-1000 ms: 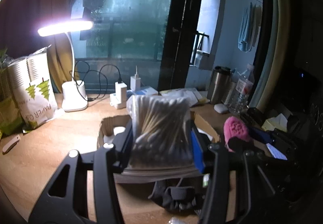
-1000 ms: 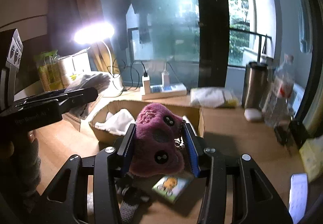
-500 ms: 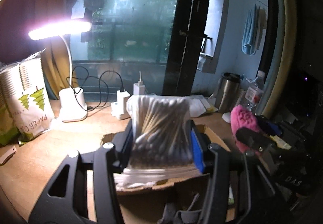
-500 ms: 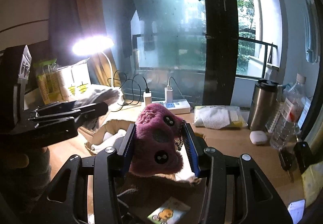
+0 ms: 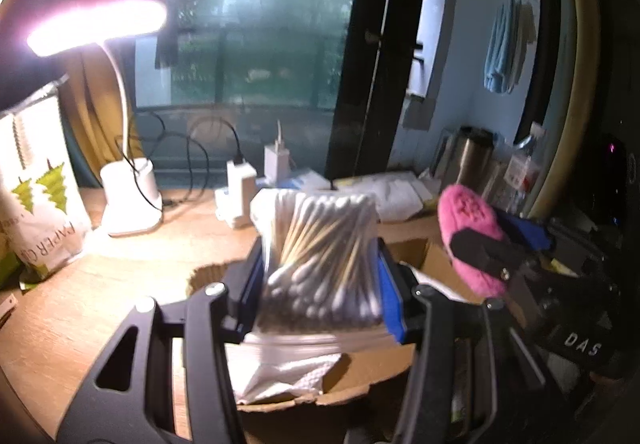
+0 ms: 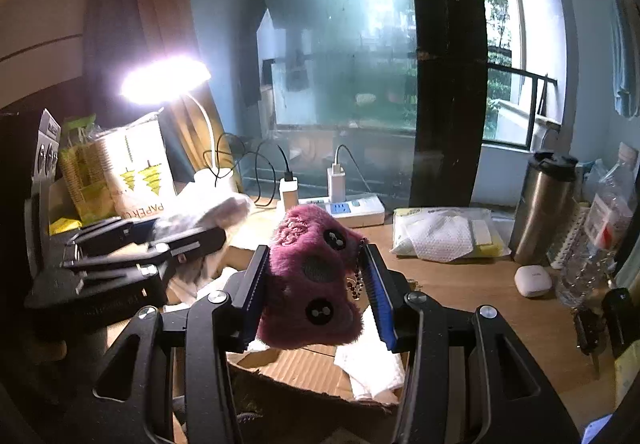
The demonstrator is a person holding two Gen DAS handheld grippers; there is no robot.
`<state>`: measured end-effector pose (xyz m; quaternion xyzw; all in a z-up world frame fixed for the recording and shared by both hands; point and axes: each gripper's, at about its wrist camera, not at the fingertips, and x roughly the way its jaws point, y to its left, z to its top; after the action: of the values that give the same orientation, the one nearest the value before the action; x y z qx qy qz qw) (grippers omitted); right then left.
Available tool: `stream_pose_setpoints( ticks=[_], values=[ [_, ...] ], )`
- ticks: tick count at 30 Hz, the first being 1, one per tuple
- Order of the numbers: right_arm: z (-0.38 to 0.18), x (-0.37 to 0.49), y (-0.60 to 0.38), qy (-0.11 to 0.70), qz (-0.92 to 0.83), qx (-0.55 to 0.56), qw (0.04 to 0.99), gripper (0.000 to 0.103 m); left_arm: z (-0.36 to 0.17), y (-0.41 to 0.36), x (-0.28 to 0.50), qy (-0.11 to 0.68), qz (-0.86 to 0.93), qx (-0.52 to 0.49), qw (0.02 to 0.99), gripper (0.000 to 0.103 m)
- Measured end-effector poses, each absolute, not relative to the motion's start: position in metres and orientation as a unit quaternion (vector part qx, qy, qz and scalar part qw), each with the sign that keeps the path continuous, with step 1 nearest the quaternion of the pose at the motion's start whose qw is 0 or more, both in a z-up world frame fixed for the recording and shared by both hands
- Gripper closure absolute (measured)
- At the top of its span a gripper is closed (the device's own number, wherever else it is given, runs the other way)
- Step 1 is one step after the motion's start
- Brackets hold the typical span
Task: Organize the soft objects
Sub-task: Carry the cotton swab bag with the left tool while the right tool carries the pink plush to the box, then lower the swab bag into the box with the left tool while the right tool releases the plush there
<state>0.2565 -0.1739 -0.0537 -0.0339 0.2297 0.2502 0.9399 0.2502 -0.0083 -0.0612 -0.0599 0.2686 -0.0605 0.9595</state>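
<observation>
Two loads are carried above the open brown cardboard box (image 5: 360, 388): a clear bag of cotton swabs (image 5: 320, 256) clamped upright in the left gripper (image 5: 320, 284), a magenta plush pouch (image 6: 316, 280) clamped in the right gripper (image 6: 320, 284) — both directly over the box, the left slightly nearer its left wall.

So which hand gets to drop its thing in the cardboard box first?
Probably the left. Its bag of cotton swabs hangs over the cardboard box, above the tissue; the right gripper's pink plush toy sits nearer the box's edge.
</observation>
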Motion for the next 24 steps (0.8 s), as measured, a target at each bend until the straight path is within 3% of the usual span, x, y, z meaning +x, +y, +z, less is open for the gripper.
stream_pose_setpoints(
  ticks=[19, 22, 24],
  values=[
    [-0.095, 0.290, -0.193, 0.292, 0.241, 0.011, 0.925, 0.054, -0.112, -0.029, 0.283, 0.352, -0.088, -0.053, 0.930, 0.051],
    [-0.096, 0.291, -0.195, 0.293, 0.240, 0.011, 0.926, 0.054, -0.111, -0.030, 0.282, 0.351, -0.101, -0.060, 0.929, 0.047],
    [-0.097, 0.291, -0.195, 0.293, 0.239, 0.011, 0.926, 0.054, -0.108, -0.027, 0.280, 0.343, -0.105, -0.068, 0.931, 0.025]
  ],
)
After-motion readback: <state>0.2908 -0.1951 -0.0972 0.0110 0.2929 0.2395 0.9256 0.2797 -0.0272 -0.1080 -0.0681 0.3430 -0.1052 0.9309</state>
